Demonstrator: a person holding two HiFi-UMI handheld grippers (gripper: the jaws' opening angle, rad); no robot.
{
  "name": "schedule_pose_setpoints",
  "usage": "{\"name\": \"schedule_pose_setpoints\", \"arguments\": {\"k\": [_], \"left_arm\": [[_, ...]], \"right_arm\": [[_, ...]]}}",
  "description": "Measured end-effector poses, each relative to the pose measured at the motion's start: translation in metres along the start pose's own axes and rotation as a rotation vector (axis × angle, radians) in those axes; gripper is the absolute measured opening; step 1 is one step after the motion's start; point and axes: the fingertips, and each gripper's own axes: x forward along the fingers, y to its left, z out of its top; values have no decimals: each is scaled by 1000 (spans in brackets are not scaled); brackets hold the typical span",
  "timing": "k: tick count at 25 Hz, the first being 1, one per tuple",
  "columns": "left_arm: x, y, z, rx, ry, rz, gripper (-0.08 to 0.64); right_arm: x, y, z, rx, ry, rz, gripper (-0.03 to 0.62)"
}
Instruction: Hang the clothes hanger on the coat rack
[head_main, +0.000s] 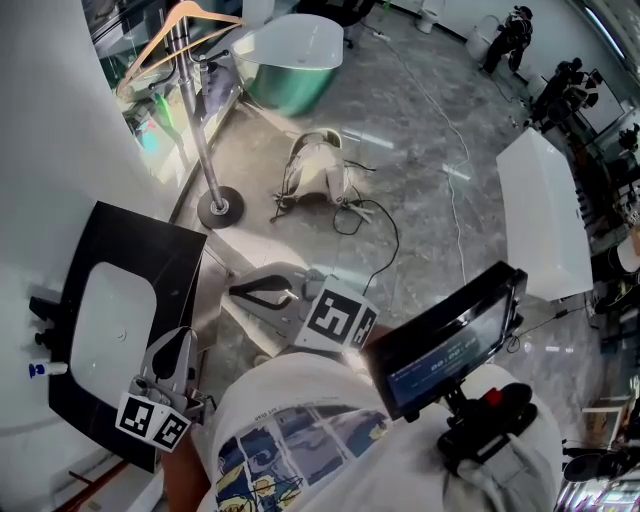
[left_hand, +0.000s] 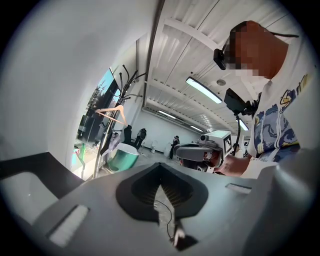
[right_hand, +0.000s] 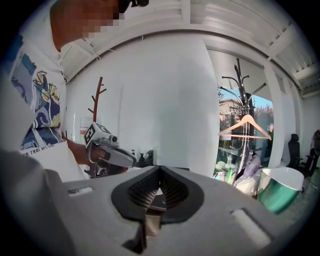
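The wooden clothes hanger hangs on the coat rack, whose pole rises from a round base on the grey floor beside a green tub. Both grippers are held low and close to the person's body, well apart from the rack. The left gripper has its fingers clenched together with nothing between them, and it sits over the edge of a black tabletop with a white basin. The right gripper also has its fingers pressed together and empty, just beside a small monitor mounted at the person's chest.
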Motion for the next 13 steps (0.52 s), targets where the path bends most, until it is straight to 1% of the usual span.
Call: {"name": "schedule_pose_setpoints", "arguments": {"k": [13], "left_arm": [[1,4,1,-10,9,10,2]], "right_arm": [[7,-1,-4,-45,46,41,2]]}}
